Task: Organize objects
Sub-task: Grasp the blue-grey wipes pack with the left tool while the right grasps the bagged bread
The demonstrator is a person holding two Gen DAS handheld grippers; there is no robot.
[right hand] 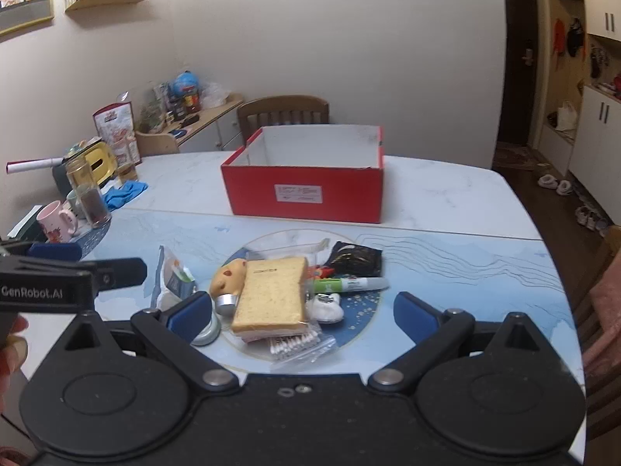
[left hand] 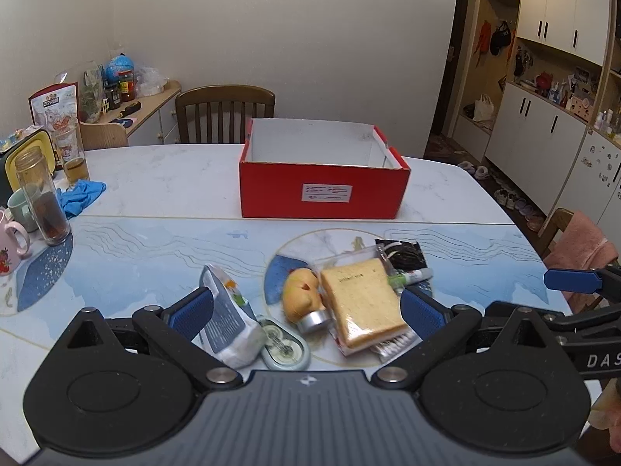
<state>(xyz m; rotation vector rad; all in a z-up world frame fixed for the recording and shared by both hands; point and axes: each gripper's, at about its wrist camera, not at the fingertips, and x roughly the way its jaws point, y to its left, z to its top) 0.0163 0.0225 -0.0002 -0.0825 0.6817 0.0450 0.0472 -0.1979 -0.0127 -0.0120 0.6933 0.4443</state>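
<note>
Left tongs (left hand: 306, 310): spread wide, holding nothing, low over the near edge of the pile.
Right tongs (right hand: 302, 310): also spread wide and empty, hovering just short of the same pile.
Pile: a tan sponge-like block in clear wrap (left hand: 363, 305) lies between the left tongs' pads; a white pouch (left hand: 229, 318) sits by the left pad, a green marker (left hand: 411, 277) near the right pad.
Also there: a bag of cotton swabs (right hand: 295, 345) nearest the right tongs, a black packet (right hand: 355, 259) beyond.
Red box (left hand: 324, 190): open, well beyond both tongs, nothing visible inside.
Step, likely: pick 1 item.
Advice: take the top block first, pads across its short sides, lift straight up so the wrap drags nothing along.
</note>
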